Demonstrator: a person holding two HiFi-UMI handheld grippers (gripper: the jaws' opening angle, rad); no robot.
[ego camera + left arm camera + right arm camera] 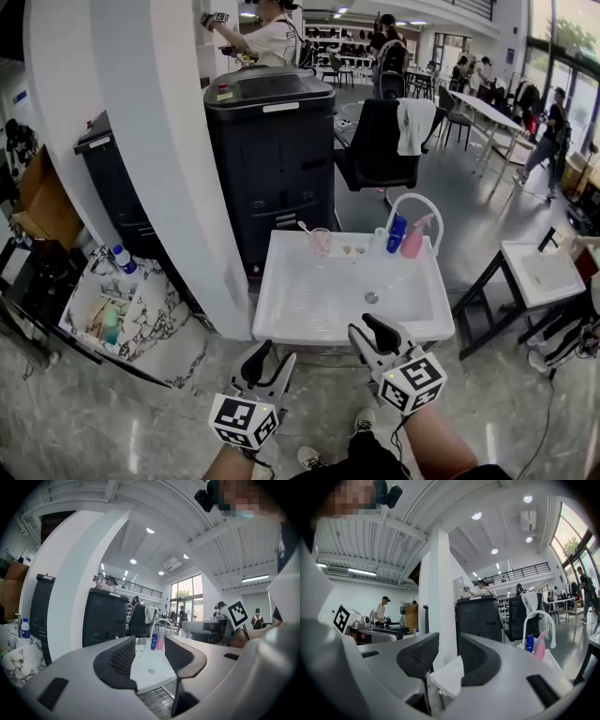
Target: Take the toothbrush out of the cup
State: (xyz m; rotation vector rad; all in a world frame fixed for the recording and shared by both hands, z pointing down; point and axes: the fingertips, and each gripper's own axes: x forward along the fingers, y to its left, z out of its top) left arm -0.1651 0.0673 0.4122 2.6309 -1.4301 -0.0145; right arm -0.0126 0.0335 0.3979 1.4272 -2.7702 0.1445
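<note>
- Toothbrush (305,228) is standing in the cup (321,241) on the sink's (281,323) back rim.
- You are holding the left gripper (272,357) and right gripper (367,328) at the sink's near edge, both jaws released and grasping nothing.

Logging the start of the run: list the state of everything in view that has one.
Left gripper: open, empty, short of the basin.
Right gripper: open, empty.
Cup: upright on the basin's back rim.
Toothbrush: standing in the Cup, untouched.
Blue bottle: upright.
Pink bottle: upright, beside the Blue bottle.
</note>
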